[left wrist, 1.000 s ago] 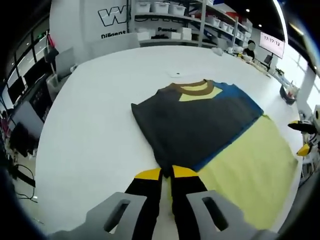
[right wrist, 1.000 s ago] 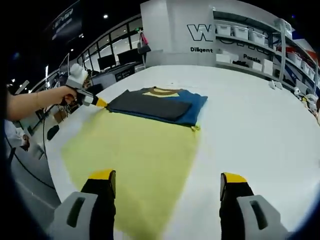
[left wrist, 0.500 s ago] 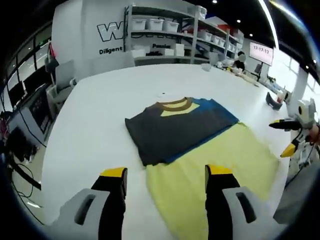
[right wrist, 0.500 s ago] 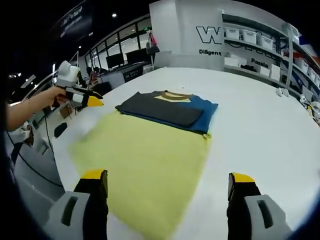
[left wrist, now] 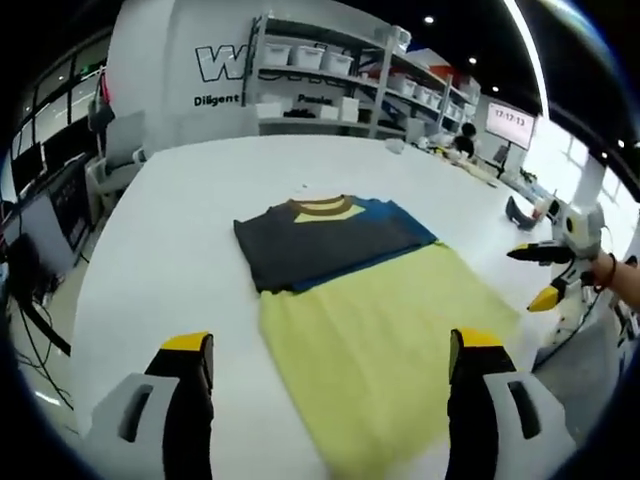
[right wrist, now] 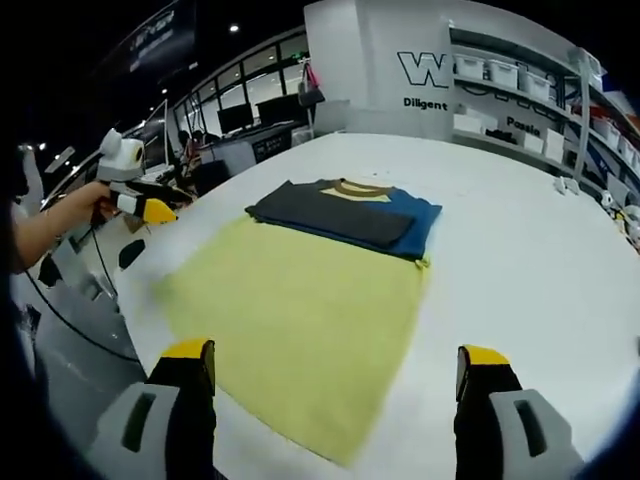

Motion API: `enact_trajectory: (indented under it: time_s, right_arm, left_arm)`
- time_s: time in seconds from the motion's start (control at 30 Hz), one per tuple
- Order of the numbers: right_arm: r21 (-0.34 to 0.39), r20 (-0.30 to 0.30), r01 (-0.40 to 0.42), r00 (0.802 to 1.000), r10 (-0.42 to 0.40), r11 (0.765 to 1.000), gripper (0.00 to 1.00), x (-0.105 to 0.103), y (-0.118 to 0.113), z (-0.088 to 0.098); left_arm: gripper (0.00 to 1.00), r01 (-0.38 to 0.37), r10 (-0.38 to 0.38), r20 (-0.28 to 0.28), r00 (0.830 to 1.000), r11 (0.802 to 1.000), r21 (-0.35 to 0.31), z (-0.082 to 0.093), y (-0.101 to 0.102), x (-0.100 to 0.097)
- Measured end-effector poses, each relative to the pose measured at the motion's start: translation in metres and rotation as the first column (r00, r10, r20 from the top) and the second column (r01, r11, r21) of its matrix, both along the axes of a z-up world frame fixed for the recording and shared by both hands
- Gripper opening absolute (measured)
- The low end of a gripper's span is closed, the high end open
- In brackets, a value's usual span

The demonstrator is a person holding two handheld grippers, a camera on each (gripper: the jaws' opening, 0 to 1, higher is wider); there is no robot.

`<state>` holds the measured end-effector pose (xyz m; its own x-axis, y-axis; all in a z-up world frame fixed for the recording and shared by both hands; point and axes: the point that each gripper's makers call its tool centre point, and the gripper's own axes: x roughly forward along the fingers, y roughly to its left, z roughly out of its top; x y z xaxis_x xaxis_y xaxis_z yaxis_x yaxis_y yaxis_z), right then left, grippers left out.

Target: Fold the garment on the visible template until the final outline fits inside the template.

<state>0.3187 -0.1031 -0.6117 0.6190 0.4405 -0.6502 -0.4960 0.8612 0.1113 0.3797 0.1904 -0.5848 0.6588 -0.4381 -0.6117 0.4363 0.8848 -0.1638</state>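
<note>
Both jaws wide open (holding nothing) | folded garment (left wrist: 325, 238) on yellow template (left wrist: 390, 345), table (left wrist: 180, 250)

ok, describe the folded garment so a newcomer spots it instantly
Start at the big white table; a pale yellow sheet lies flat on it. The garment sits along the sheet's far edge: a folded dark grey and blue shirt with a brown collar, the one dark thing there.

Setting: an industrial lab or workshop. Indicators: large white work surface (left wrist: 180, 230), shelving (left wrist: 330, 70) stocked with white storage bins, wall lettering (right wrist: 430, 72), computer monitors (right wrist: 240, 118), wall-mounted clock display (left wrist: 509, 118).
</note>
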Motion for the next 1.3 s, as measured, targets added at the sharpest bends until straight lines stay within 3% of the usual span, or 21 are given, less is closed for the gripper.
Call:
enact_trajectory:
  time_s: [0.37,0.5,0.67,0.87,1.0,1.17,1.3]
  right_arm:
    - [-0.011,-0.041,-0.007,0.999,0.007,1.0,0.97,-0.018,-0.005,-0.01]
    - [-0.018,-0.064,-0.002,0.998,0.001,1.0,0.94,-0.024,-0.009,-0.018]
    - [-0.023,-0.099,0.009,0.995,-0.012,1.0,0.91,-0.031,-0.013,-0.032]
    - [-0.034,-0.135,0.017,0.991,-0.021,0.999,0.85,-0.04,-0.014,-0.046]
    - [-0.049,-0.146,0.03,0.989,-0.037,0.998,0.71,-0.043,-0.018,-0.052]
    - [-0.067,-0.144,0.041,0.988,-0.05,0.997,0.6,-0.042,-0.022,-0.054]
    - [-0.102,-0.145,0.044,0.988,-0.059,0.994,0.47,-0.043,-0.025,-0.058]
  left_arm:
    - [0.96,-0.014,0.013,-0.078,0.997,1.0,-0.012,-0.016,-0.004,-0.04]
    - [0.94,-0.016,0.019,-0.119,0.993,1.0,0.022,-0.029,-0.002,-0.055]
    - [0.91,-0.075,0.083,-0.189,0.978,0.996,0.045,-0.046,0.005,-0.07]
    - [0.85,-0.075,0.095,-0.228,0.969,0.993,0.094,-0.061,0.008,-0.085]
    - [0.7,-0.115,0.139,-0.255,0.957,0.988,0.105,-0.069,0.011,-0.092]
    - [0.68,-0.125,0.147,-0.278,0.949,0.988,0.096,-0.075,0.009,-0.098]
    - [0.58,-0.128,0.155,-0.299,0.941,0.986,0.11,-0.082,0.011,-0.103]
